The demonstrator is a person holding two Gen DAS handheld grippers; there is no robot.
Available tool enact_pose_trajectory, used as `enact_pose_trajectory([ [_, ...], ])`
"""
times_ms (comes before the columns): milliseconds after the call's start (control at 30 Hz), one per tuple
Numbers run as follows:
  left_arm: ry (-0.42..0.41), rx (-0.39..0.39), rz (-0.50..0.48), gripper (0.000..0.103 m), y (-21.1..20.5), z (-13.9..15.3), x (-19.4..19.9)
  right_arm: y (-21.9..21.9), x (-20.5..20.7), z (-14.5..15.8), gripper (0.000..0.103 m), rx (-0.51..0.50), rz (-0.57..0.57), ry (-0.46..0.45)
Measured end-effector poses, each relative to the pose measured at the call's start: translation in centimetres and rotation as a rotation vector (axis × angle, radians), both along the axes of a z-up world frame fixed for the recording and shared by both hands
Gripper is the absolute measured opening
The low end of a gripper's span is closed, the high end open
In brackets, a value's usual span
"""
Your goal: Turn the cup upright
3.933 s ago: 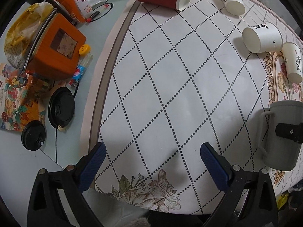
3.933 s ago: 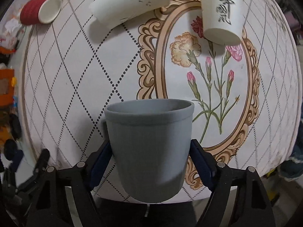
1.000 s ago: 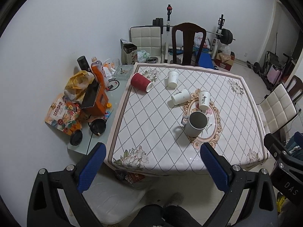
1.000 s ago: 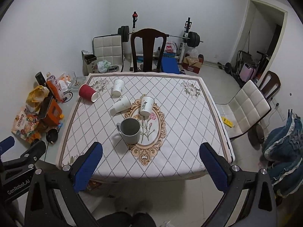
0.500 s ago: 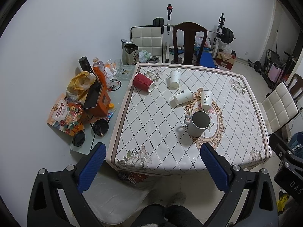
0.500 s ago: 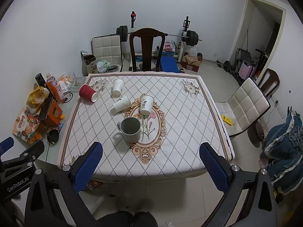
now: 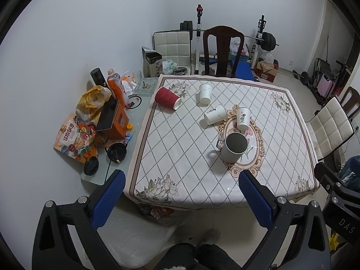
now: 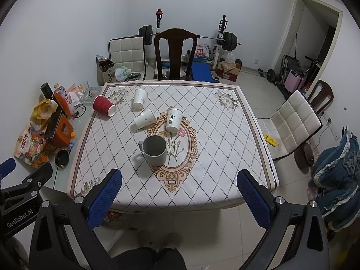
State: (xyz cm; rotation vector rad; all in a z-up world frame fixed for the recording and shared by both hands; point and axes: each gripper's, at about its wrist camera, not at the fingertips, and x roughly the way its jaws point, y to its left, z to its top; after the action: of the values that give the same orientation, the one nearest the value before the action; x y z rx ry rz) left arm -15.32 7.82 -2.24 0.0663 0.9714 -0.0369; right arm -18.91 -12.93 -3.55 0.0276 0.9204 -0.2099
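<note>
A grey mug (image 7: 234,147) stands upright with its mouth up on the patterned table (image 7: 180,157); it also shows in the right wrist view (image 8: 155,150). A red paper cup (image 7: 167,98) lies on its side at the far left. Three white paper cups (image 7: 215,114) lie on their sides behind the mug. My left gripper (image 7: 182,193) is open and empty, well back from the table. My right gripper (image 8: 180,193) is open and empty, also well back from the table's near edge.
A low side table (image 7: 101,121) left of the table holds snack bags, an orange box and bottles. A dark wooden chair (image 7: 222,51) stands at the far side. A white padded chair (image 8: 294,123) stands to the right. Clothes (image 8: 337,166) are piled at far right.
3.9 s ago my right gripper held the grey mug above the table; the mug now stands free. Both grippers have pulled far back. Over the last second the view shifted only slightly.
</note>
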Motion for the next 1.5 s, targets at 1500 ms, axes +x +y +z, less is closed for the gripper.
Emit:
enact_pose_trajectory([
  [1500, 0.037, 0.002, 0.014, 0.103, -0.8, -2.1, 0.0, -0.6, 1.4, -2.2, 0.103, 0.017, 0.032, 0.064],
])
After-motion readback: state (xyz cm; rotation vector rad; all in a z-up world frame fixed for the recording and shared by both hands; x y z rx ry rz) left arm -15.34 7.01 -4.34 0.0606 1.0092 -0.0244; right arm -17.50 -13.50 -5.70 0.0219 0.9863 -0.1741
